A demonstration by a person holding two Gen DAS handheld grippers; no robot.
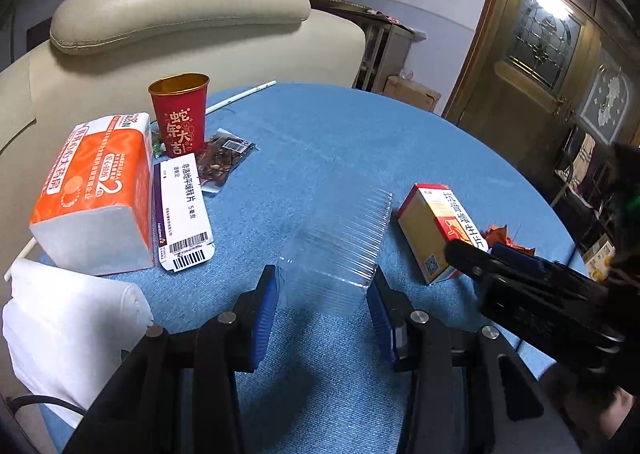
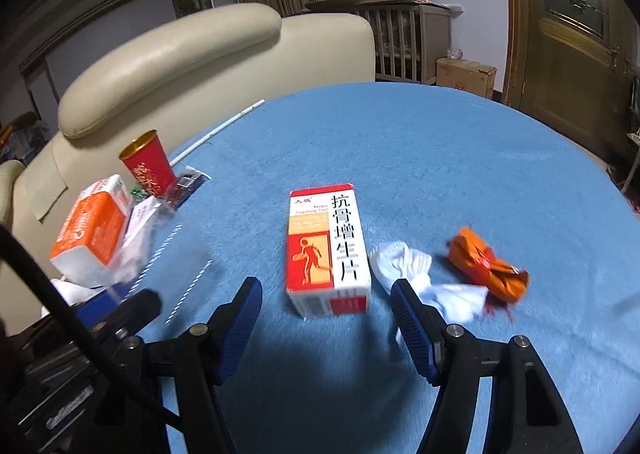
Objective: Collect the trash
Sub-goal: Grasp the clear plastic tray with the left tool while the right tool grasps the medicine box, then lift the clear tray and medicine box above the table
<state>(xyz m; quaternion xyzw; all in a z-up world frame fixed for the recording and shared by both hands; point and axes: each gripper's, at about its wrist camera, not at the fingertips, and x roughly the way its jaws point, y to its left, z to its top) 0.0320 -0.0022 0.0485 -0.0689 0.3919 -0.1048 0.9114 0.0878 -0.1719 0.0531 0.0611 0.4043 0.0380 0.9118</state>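
A clear plastic container [image 1: 336, 250] is clamped between the left gripper [image 1: 322, 294] pads, evidently as the collecting vessel. The right gripper [image 2: 326, 318] is held open, unloaded, the medicine box [image 2: 328, 250] at twelve o'clock, presumably next.

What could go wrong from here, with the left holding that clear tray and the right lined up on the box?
1. The clear tray is thin, ribbed plastic pinched by the left hand-held gripper; it could buckle or slip out.
2. The right hand-held gripper is open and nears the medicine box; the tissue lies by its right finger and may get dragged along.
3. The two hand-held grippers sit close; they might collide.
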